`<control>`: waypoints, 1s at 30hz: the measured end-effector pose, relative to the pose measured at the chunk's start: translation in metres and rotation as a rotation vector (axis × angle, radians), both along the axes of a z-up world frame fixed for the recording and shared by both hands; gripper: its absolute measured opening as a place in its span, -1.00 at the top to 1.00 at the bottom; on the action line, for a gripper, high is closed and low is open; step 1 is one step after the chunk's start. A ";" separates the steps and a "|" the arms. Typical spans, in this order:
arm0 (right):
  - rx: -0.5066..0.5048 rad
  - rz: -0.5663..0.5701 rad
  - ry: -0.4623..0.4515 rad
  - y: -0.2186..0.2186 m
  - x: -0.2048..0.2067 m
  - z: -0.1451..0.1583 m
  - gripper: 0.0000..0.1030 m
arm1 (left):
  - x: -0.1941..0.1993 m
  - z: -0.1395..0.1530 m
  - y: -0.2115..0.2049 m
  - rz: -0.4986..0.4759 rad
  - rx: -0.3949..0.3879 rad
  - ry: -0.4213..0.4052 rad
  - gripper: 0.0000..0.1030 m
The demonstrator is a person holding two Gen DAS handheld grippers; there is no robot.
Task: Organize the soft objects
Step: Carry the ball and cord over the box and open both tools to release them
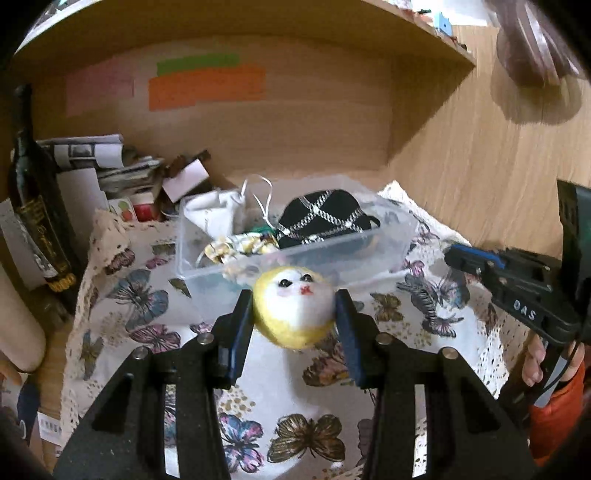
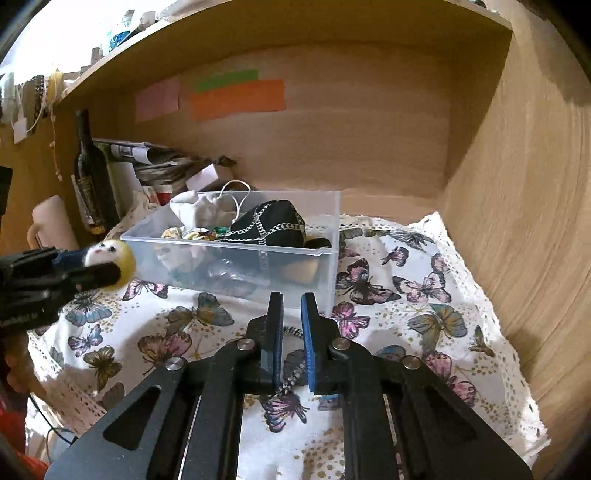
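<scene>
Clamping a round yellow-and-white felt doll head (image 1: 293,314) in left tongs (image 1: 295,325), just short of clear plastic bin (image 1: 295,258) straight ahead; right tongs (image 2: 291,332), pinched on braided black-and-white cord (image 2: 291,380), equally near.

Ahead of your fingers runs a wooden back wall (image 2: 351,147) with coloured paper strips (image 2: 236,98); a shelf (image 1: 258,22) overhead — a dark bottle (image 2: 90,173) far left.
</scene>
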State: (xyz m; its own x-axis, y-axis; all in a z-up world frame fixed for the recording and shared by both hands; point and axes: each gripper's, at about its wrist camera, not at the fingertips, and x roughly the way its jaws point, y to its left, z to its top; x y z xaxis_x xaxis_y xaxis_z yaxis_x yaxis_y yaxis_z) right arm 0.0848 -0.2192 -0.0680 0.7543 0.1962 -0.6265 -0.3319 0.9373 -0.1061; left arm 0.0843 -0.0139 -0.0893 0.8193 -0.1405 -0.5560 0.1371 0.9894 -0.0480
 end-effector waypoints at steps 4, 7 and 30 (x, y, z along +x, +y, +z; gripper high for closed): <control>-0.019 -0.001 0.074 0.000 0.003 -0.015 0.47 | 0.000 0.000 0.005 0.015 -0.015 -0.001 0.15; -0.034 -0.005 0.109 0.000 0.005 -0.030 -0.14 | 0.002 -0.003 0.011 0.022 -0.039 0.013 0.15; -0.029 0.000 0.069 0.011 0.011 -0.018 0.87 | 0.007 0.005 0.023 0.044 -0.046 -0.024 0.15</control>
State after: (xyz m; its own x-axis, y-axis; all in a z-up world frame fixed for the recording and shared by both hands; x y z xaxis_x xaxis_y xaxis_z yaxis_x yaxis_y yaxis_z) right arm 0.0955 -0.2082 -0.0857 0.7088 0.1774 -0.6828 -0.3397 0.9341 -0.1101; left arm 0.0909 0.0088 -0.0838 0.8385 -0.1287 -0.5295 0.0950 0.9913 -0.0905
